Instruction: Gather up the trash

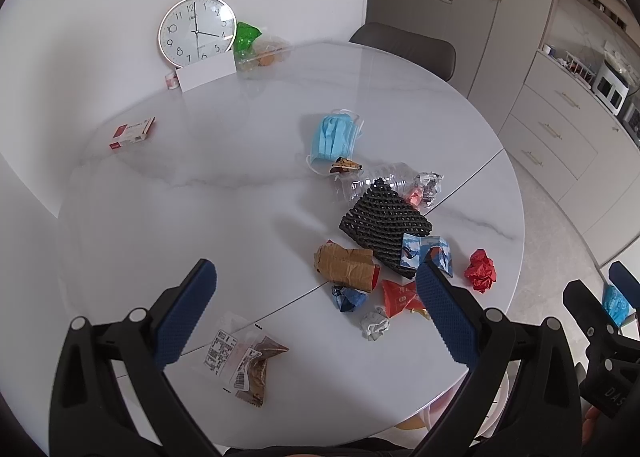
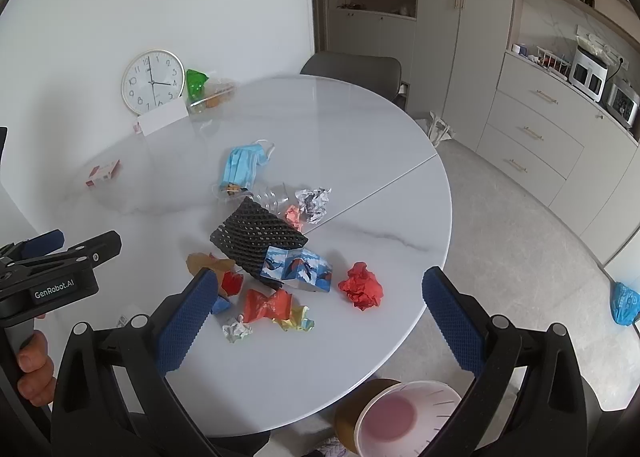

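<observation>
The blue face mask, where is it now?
The blue face mask lies mid-table in both views, just behind the clear plastic bottle and black foam net.

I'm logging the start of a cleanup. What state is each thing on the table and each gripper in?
Left gripper: jaws open, empty.
Right gripper: jaws open, empty.
Face mask: folded, lying flat.
Plastic bottle: crushed, on its side.
Red paper: crumpled into a ball.
Snack packet: torn open, flat.
Clock: upright, leaning on the wall.
</observation>
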Available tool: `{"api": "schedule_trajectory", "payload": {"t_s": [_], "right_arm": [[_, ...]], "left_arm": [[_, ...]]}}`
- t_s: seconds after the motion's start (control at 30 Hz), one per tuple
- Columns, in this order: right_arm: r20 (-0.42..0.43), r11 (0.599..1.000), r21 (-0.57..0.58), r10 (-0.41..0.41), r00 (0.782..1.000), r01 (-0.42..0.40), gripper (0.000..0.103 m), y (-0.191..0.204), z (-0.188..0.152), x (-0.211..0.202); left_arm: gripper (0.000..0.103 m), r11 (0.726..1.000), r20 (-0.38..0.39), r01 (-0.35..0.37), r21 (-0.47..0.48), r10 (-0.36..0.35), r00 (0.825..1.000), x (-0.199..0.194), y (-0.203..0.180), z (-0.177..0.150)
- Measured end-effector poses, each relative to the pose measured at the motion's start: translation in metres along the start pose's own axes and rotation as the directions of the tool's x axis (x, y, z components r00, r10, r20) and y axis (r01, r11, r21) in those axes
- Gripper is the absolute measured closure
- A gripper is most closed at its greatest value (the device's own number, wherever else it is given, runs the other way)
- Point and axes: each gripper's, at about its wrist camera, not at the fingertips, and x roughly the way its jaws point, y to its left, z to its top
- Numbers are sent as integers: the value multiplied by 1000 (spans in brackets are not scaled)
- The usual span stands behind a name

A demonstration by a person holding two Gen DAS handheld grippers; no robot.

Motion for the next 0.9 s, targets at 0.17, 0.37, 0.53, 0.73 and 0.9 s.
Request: {"api": "schedule_trajectory", "payload": {"t_s": [0.17,0.37,0.53,0.73,0.9], "right_arm": [[-4,1000,-2,1,1000,-1,2,0,0,1],[-4,1000,-3,1,1000,-1,2,0,0,1],[-5,1000,-4,1,1000,-1,2,0,0,1],[-8,1000,-6,1,1000,-1,2,1,0,3],[-8,1000,-7,1,1000,-1,2,1,1,3]], "left_arm": [[8,1000,-3,-4,-5,4,1000,0,1,1],[8,1000,-7,-6,-8,6,1000,0,2,2],[8,1000,-5,-6,-7,6,1000,0,3,2],[8,1000,-11,-7,-11,7,1000,1,4,2],[8,1000,-12,-7,-11,7,1000,0,5,3]]}}
